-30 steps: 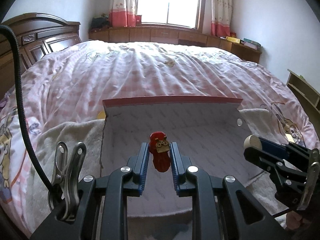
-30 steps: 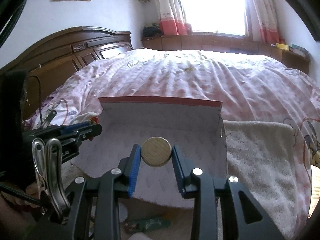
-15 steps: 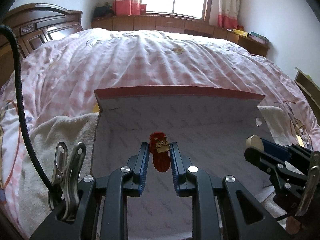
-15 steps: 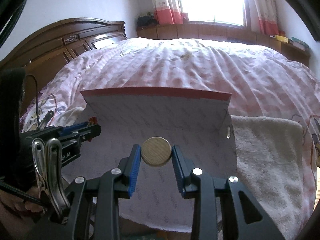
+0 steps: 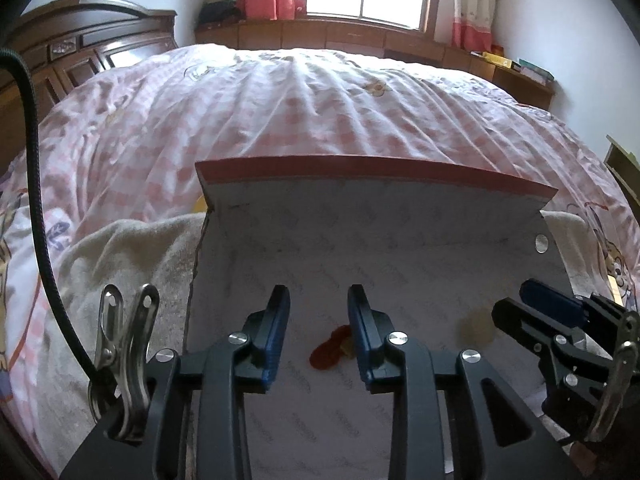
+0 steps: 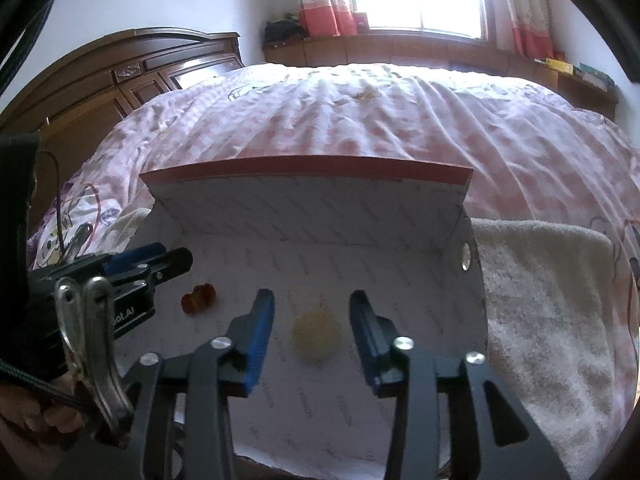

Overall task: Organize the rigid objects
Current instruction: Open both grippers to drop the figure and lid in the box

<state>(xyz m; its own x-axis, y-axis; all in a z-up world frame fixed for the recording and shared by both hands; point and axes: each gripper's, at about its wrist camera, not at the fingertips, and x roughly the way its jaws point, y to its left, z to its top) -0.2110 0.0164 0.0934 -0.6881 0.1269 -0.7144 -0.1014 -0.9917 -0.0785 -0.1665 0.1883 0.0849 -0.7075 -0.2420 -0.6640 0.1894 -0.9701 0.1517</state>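
A white box (image 5: 376,240) (image 6: 312,216) with a red-edged upright lid lies open on the bed. My left gripper (image 5: 319,330) hangs over its floor, jaws opening; the small red toy figure (image 5: 328,350) (image 6: 198,298) is loose below and between the fingers, blurred, no pad touching it. My right gripper (image 6: 312,334) is over the box's right half, jaws opening too; the round wooden disc (image 6: 316,334) (image 5: 476,326) shows blurred below the gap, free of the pads. Each gripper appears at the edge of the other's view.
The box rests on a cream towel (image 6: 548,304) (image 5: 120,260) over a pink checked bedspread (image 5: 320,108). A dark wooden headboard (image 6: 120,76) stands at the left, a window and low cabinets (image 5: 360,36) at the back. A black cable (image 5: 36,200) hangs at left.
Both grippers went from shut to open. The red toy left the left pads and the wooden disc left the right pads; both now sit lower inside the box. Both hands moved closer to the box.
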